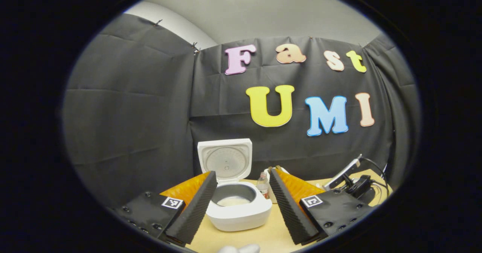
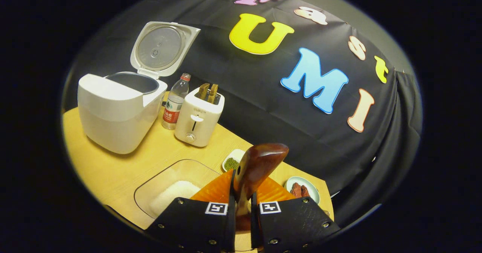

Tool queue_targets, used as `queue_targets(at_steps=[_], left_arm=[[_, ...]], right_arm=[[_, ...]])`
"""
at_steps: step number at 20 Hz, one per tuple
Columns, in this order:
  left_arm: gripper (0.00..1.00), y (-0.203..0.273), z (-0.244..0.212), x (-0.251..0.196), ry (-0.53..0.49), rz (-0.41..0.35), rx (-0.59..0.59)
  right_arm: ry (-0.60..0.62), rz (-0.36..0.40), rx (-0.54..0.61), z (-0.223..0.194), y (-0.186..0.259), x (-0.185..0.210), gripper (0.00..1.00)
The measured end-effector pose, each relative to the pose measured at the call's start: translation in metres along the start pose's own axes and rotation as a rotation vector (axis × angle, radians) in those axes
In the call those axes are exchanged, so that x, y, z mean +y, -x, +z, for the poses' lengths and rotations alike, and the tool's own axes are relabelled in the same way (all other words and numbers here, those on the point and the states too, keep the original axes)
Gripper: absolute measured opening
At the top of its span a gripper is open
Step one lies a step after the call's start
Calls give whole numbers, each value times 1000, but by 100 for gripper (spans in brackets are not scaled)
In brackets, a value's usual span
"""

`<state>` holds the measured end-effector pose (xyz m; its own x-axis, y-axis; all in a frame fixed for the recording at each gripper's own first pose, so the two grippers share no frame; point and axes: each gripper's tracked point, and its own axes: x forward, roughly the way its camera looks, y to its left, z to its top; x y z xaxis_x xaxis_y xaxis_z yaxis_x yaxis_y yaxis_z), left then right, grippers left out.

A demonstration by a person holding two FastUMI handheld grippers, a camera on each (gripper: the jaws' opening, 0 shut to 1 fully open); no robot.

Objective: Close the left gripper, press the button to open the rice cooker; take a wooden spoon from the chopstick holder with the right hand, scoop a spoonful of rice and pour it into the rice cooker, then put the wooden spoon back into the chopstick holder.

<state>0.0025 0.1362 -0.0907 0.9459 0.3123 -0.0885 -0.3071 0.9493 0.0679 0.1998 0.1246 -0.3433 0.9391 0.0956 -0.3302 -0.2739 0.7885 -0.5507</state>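
A: Progress check. Rice cooker (image 2: 116, 110)?

B: Lid is seen standing open, upper left of the right gripper view and centre-bottom of the left gripper view. Button step can be judged done. A pale layer is visible in the inner pot (image 1: 233, 195); whether it is rice cannot be told.

A: Left gripper (image 1: 243, 204)?

B: Fingers are spread wide, nothing held, with the cooker framed between them.

A: Right gripper (image 2: 243, 208)?

B: Closed tight on the wooden spoon (image 2: 256, 166), handle pinched between both fingers, bowl sticking up in the lower centre of the frame. So the spoon is judged taken. Chopstick holder isn't made out.

A: Scooped?

B: No rice is seen on the spoon. The clear container (image 2: 175, 187) with white rice sits at lower left of the right gripper view, just beside the gripper, on the surface (image 2: 113, 170). Scoop is judged not yet done.

A: Left to do?

B: Scoop, pour into cooker, spoon returned to holder. Roughly a third is judged complete.
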Motion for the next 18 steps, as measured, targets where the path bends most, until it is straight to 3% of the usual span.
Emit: queue_targets(at_steps=[3,6,11,18], left_arm=[[96,0,-4,3,-23,5,4],[100,0,-9,3,-32,6,15],[96,-1,-13,9,-47,15,26],[100,3,-17,16,-58,27,44]], right_arm=[[31,-3,27,-13,-9,6,17],[22,12,73,-28,-15,18,17],[-31,38,120,-42,-16,34,17],[-163,77,146,-38,-16,48,17]])
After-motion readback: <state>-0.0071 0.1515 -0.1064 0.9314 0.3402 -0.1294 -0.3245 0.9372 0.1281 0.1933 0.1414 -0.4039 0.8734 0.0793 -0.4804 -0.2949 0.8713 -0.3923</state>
